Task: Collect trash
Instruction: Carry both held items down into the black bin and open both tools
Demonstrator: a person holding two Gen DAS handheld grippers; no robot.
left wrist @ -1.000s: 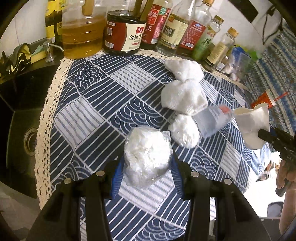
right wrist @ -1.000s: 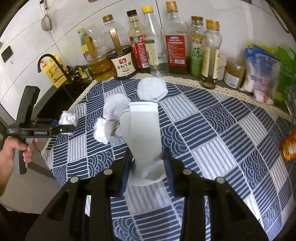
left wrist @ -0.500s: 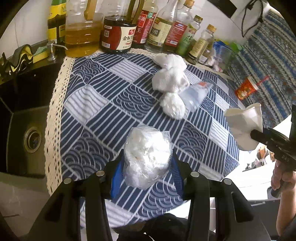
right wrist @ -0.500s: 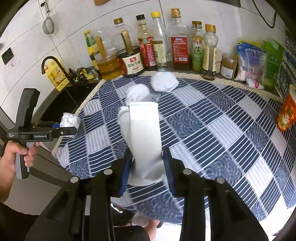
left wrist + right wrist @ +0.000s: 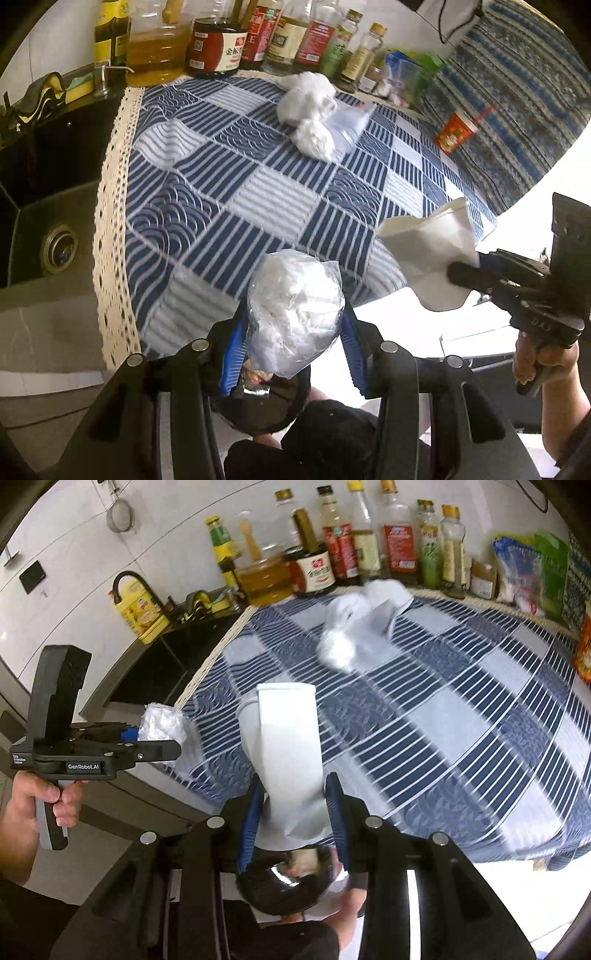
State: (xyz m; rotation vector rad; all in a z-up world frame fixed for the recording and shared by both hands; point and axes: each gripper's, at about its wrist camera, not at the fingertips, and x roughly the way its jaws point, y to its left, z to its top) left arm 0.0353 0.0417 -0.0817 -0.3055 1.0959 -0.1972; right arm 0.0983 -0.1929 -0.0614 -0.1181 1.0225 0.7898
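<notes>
My left gripper [image 5: 293,343] is shut on a clear plastic bag of crumpled white tissue [image 5: 293,314], held past the counter's front edge; it also shows in the right wrist view [image 5: 162,725]. My right gripper [image 5: 293,812] is shut on a crushed white paper cup [image 5: 290,746], which the left wrist view shows at right [image 5: 432,251]. Both hang above a dark round bin opening [image 5: 262,402] [image 5: 295,886]. A pile of white tissue wads and a clear plastic wrapper [image 5: 314,110] [image 5: 354,627] lies far back on the blue patterned cloth.
Oil and sauce bottles [image 5: 218,44] [image 5: 332,554] line the back wall. A black sink [image 5: 48,221] lies left of the cloth's lace edge, with a faucet [image 5: 129,583]. A red snack cup [image 5: 458,129] and packets [image 5: 524,572] sit at the right.
Both grippers have pulled back from over the cloth to beyond the counter's front edge, each still holding its item. The bin opening has come into view below them.
</notes>
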